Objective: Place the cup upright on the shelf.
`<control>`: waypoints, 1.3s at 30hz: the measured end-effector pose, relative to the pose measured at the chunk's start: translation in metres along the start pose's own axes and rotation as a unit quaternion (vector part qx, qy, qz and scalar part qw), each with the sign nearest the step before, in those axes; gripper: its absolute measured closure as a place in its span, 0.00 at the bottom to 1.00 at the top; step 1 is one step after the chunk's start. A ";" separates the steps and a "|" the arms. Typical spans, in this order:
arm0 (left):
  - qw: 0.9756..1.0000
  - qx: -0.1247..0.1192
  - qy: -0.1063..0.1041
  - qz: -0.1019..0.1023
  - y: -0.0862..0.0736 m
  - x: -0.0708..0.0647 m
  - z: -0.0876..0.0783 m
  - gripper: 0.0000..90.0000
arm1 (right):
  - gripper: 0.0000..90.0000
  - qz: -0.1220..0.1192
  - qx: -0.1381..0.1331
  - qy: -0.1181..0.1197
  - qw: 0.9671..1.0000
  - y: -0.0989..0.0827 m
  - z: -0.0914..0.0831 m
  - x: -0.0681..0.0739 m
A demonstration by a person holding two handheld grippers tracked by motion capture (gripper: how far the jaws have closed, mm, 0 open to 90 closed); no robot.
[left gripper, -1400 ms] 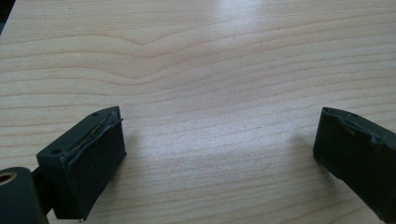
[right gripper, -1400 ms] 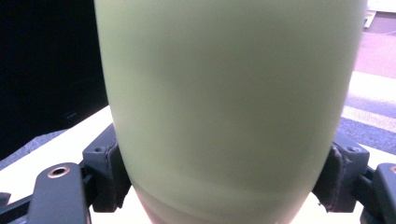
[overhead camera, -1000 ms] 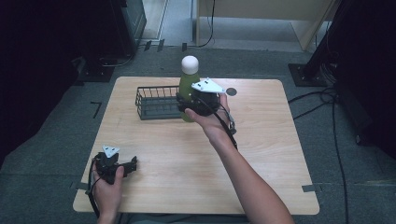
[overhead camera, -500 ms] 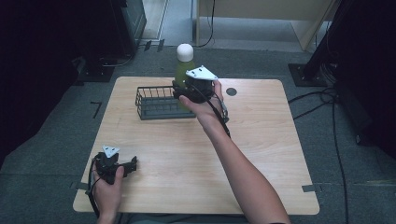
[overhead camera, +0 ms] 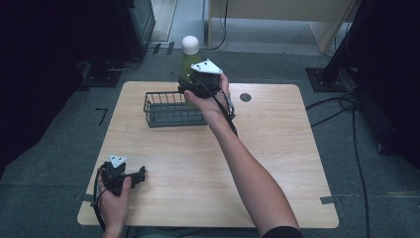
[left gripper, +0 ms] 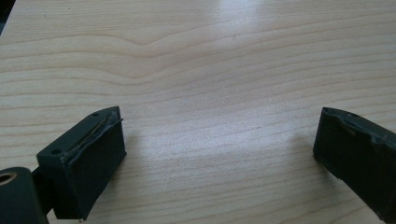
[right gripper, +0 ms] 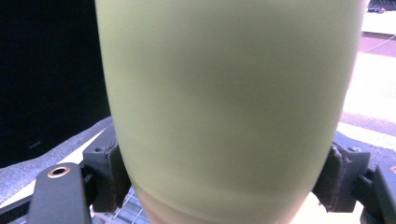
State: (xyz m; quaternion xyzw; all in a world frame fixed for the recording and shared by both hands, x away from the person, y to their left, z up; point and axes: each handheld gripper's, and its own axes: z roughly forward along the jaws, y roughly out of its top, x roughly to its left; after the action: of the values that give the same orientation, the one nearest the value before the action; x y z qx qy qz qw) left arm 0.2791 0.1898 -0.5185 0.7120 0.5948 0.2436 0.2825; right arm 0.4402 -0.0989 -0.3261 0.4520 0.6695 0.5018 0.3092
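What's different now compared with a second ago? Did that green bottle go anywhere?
The right gripper, still clamped on the green bottle, has carried it toward the table's far edge and a little to the left, above the right end of the wire basket. Nothing was let go. The left gripper stayed open at the near left corner, and the basket did not shift.

In the right gripper view the pale green, white-capped plastic bottle (right gripper: 229, 102) runs off the top edge, out of focus, hiding what lies beyond the jaws. In the high view the right gripper (overhead camera: 194, 85) covers the bottle's lower body, and its base cannot be made out.
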 end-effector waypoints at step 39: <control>1.000 0.000 0.000 -0.001 0.000 0.000 0.000 0.03 | 0.23 0.024 0.048 -0.017 0.998 -0.040 0.058 -0.013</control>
State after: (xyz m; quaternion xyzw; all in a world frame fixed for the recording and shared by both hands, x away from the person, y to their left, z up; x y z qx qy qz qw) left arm 0.2790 0.1897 -0.5185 0.7118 0.5954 0.2432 0.2824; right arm 0.4843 -0.0917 -0.3824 0.4908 0.6765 0.4685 0.2861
